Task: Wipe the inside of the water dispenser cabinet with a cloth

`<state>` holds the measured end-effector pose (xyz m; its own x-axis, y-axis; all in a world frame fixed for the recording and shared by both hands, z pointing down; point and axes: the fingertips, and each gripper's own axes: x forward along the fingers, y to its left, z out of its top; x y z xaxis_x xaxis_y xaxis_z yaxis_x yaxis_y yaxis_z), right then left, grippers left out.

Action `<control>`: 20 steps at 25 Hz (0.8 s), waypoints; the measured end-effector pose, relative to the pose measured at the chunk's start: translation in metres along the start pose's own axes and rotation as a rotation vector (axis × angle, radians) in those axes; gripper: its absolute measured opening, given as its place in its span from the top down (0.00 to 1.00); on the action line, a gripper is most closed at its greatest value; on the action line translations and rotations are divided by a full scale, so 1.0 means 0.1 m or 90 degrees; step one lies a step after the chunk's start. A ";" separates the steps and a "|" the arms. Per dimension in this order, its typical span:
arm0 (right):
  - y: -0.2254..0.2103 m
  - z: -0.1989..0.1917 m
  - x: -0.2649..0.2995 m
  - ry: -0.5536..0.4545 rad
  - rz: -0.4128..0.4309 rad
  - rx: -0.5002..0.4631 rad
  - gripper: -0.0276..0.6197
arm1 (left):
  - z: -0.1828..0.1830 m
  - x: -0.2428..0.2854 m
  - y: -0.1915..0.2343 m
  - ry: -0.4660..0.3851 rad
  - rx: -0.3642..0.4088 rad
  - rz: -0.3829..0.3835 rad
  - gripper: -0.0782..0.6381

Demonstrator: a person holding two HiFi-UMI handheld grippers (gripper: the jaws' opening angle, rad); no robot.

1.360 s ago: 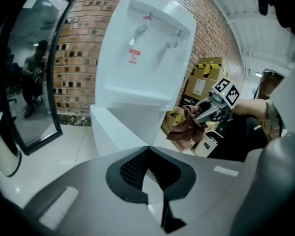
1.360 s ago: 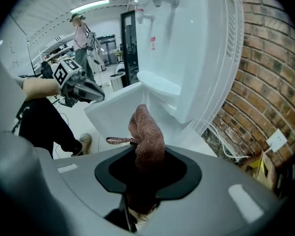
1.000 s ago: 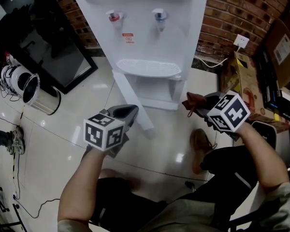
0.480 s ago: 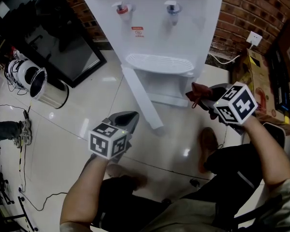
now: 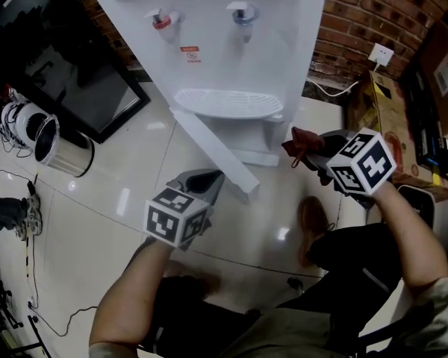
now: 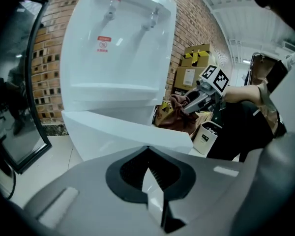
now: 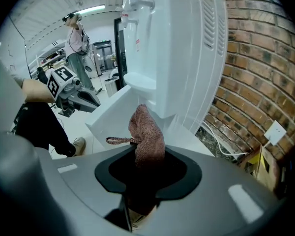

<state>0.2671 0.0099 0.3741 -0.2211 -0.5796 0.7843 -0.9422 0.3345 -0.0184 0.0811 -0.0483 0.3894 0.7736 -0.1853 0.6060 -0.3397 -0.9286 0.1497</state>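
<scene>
Now | left fingers point(image 6: 154, 193) closed, empty | right fingers point(image 5: 319, 152) pinching cloth point(image 7: 146, 132) | risk: loose end beyond fingers snagging door point(image 5: 216, 162), slipping out.

The dispenser point(image 5: 284, 43) was smooth white plastic with a soft sheen, and its door point(image 5: 213, 159) looked the same. The cloth point(image 7: 146, 132) in the right tool point(image 7: 142, 163) was a rough, nubby terry, reddish-brown and matt. That tool and the left tool point(image 5: 211, 177) both had matt grey plastic shells with black linings. In front of the dispenser the floor point(image 5: 112, 200) was glossy tile that threw back the light. Behind the dispenser the wall point(image 5: 366, 13) was rough, matt brick. Left of the dispenser stood a bin point(image 5: 71, 159) of shiny metal. Right of it were boxes point(image 5: 381, 125) of dull cardboard.
</scene>
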 end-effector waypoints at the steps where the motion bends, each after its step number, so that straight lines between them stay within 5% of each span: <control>1: -0.03 -0.01 -0.03 -0.002 -0.004 0.006 0.76 | 0.04 0.05 -0.02 0.000 0.008 0.000 0.89; 8: -0.24 -0.30 -0.22 0.001 -0.033 0.043 0.76 | 0.34 0.46 -0.10 -0.013 0.024 -0.001 0.89; 20: -0.38 -0.57 -0.38 -0.016 -0.028 0.075 0.76 | 0.77 1.03 -0.01 -0.081 -0.015 0.060 0.89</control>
<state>0.3260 0.0615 0.3800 -0.1840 -0.6113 0.7697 -0.9739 0.2191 -0.0587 0.2021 -0.0915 0.3913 0.7989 -0.3118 0.5144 -0.4251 -0.8976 0.1161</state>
